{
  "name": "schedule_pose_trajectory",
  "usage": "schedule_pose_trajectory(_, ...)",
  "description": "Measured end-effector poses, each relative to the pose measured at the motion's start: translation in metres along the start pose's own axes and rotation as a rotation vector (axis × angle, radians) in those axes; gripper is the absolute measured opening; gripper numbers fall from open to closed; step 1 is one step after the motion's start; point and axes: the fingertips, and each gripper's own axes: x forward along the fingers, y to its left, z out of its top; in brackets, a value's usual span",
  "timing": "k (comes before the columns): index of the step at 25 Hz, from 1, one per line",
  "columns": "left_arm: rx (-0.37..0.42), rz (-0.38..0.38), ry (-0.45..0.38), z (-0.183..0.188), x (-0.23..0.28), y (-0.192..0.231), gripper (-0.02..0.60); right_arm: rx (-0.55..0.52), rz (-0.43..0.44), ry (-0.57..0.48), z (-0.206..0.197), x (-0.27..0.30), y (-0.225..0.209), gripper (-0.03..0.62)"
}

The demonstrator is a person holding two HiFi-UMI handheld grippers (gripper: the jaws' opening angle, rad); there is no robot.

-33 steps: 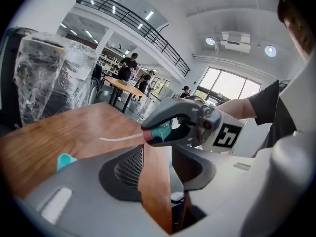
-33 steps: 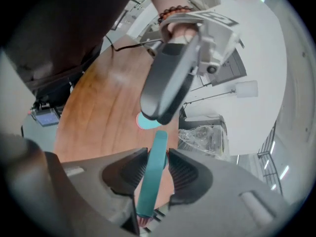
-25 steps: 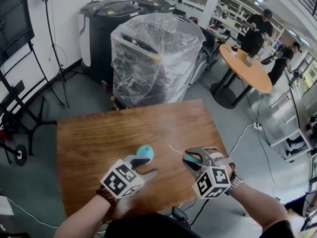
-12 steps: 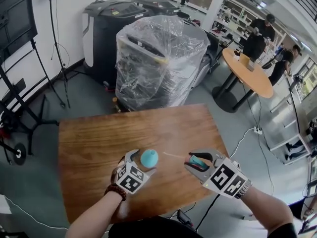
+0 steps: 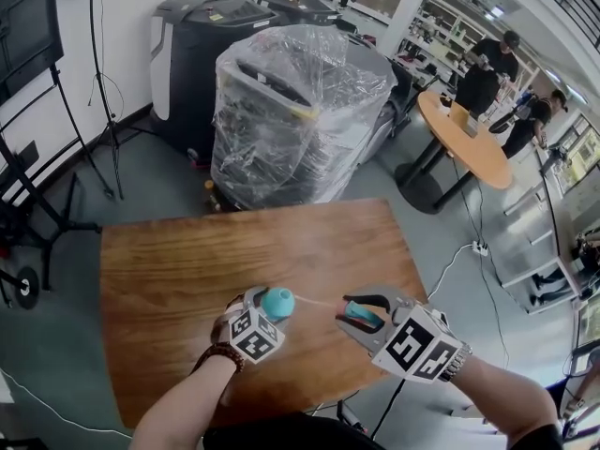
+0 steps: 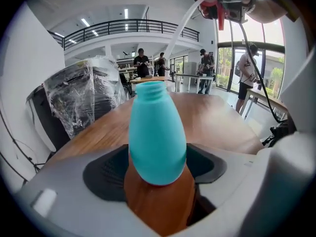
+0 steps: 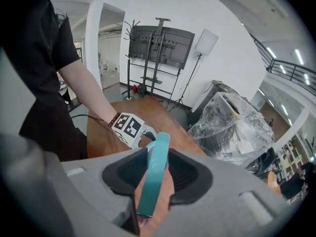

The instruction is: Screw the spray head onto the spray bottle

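Keeping the bottle [image 6: 157, 132] upright on the table [image 5: 169, 270], neck bare and facing up, likely for dropping the tube [image 6: 178, 28] straight in. Flanked low on its belly by the left gripper [image 6: 158, 168], jaws wide apart and just now easing inward, bottle between them, no firm pinch evident yet. Above and to the right, the spray head [image 7: 153, 181], clamped edgewise in the right gripper [image 7: 158, 166], tube slanting toward the neck, its end near, not yet in.
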Motion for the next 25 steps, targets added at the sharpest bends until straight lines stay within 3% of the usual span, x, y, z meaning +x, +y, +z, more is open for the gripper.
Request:
schedule_pose_trajectory(6,0.102,0.043,0.047,0.004,-0.009,0.0,0.377,-0.01,0.033,0.015,0.002,0.007,0.004,0.123)
schedule_pose_trajectory(11,0.262,0.067,0.117,0.012,-0.03,-0.006,0.374,-0.03,0.063,0.026,-0.001,0.02,0.015,0.123)
schedule_pose_trajectory(17,0.414,0.044,0.171,0.035,-0.063,-0.032,0.373,-0.072,0.099,0.04,-0.005,0.037,0.036,0.123)
schedule_pose_trajectory(25,0.488,0.033,0.201,0.049,-0.09,-0.051,0.37,-0.159,0.129,0.041,-0.002,0.04,0.058,0.123)
